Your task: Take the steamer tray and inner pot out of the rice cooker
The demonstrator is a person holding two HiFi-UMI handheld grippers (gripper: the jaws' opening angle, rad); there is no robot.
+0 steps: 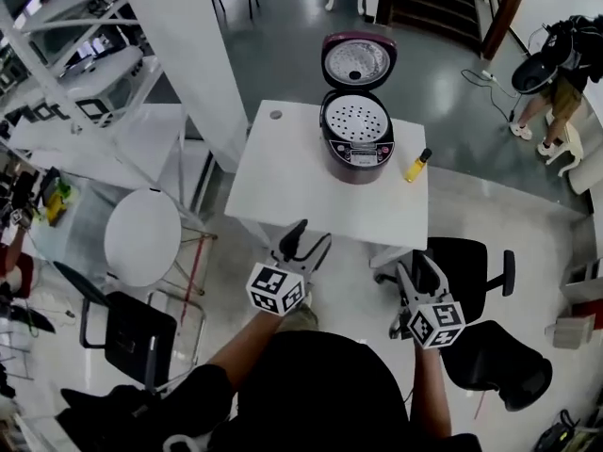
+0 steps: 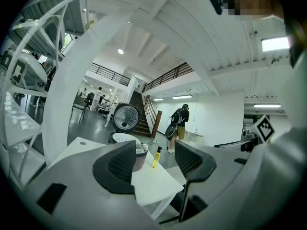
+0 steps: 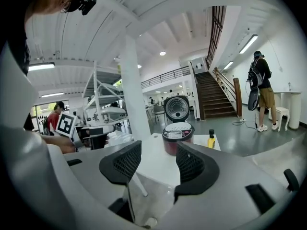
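A dark red rice cooker (image 1: 356, 137) stands at the far side of a white table (image 1: 301, 191), its lid (image 1: 357, 61) swung up. A white perforated steamer tray (image 1: 355, 121) sits in its top; the inner pot is hidden under it. My left gripper (image 1: 303, 240) hangs open before the table's near edge, empty. My right gripper (image 1: 419, 273) is open too, off the near right corner. In the left gripper view the cooker (image 2: 139, 155) shows partly behind the left jaw. The right gripper view has the cooker (image 3: 176, 137) between the jaws, far off.
A small yellow bottle with a black cap (image 1: 417, 166) stands right of the cooker. A black office chair (image 1: 480, 323) is near my right side, a round white stool (image 1: 141, 236) and a black chair (image 1: 137, 332) at left. A white pillar (image 1: 188, 55) rises beside the table.
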